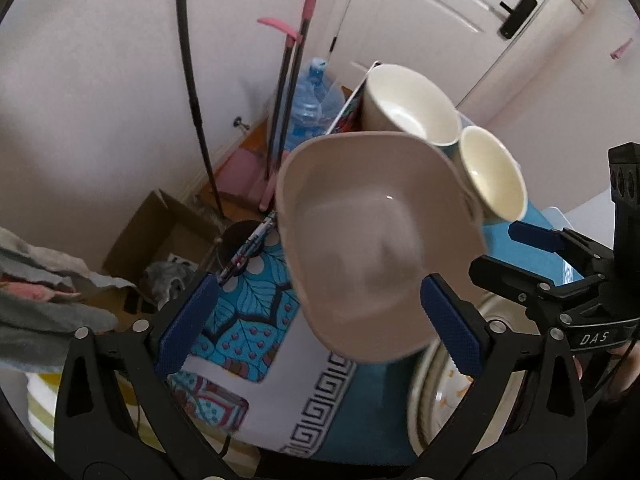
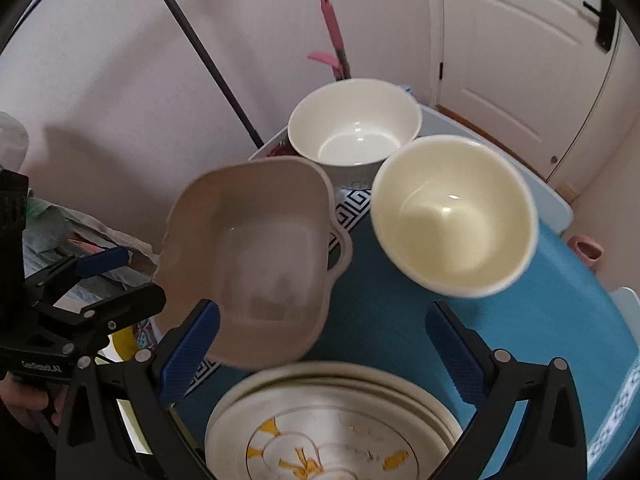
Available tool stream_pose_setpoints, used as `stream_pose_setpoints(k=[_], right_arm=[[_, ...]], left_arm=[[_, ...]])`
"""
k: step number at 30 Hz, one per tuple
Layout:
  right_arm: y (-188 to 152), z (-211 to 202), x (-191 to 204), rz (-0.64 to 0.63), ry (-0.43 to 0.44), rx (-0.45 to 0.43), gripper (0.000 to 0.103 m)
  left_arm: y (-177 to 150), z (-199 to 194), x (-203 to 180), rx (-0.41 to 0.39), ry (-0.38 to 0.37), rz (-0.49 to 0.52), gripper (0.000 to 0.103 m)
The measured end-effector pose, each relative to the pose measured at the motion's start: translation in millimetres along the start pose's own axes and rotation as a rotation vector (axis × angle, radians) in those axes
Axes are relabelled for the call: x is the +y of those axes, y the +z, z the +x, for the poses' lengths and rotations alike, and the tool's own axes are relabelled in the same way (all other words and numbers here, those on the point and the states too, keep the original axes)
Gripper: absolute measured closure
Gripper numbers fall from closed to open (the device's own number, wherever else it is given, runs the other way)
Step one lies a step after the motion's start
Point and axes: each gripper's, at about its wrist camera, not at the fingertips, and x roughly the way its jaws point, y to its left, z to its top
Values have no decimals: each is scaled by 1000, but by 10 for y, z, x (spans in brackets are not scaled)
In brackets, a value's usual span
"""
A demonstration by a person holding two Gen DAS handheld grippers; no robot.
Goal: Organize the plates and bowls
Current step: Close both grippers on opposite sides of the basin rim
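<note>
Both grippers, left (image 1: 316,320) and right (image 2: 324,348), were wide open. Bowls (image 2: 454,216) sat ahead; plates (image 2: 332,424) were cut off below.

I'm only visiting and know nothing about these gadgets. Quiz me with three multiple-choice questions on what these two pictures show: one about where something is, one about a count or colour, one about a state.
1. Where is the stack of plates?
A. Nearest the right camera, below the bowls
B. On the floor by the door
C. Inside the cardboard box

2. How many bowls are on the table?
A. One
B. Three
C. Five

3. How do the fingers of the right gripper stand?
A. Clamped on a plate
B. Shut on a bowl
C. Spread apart, holding nothing

Answers:
1. A: the plates fill the bottom of the right wrist view, on the blue cloth.
2. B: a beige handled bowl, a cream bowl and a white bowl.
3. C: both blue fingers stand wide apart with nothing between them.
</note>
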Motion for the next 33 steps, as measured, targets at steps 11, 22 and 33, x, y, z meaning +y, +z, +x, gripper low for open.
stream_pose_setpoints(k=[11, 22, 33], right_arm=[[81, 307, -8, 57, 1, 46, 58], [56, 321, -11, 76, -3, 37, 87], [-134, -327, 70, 77, -2, -114, 88]], left_arm=[[100, 378, 51, 71, -10, 29, 66], [156, 420, 57, 74, -32, 67, 84], [146, -162, -303, -40, 12, 192, 84]])
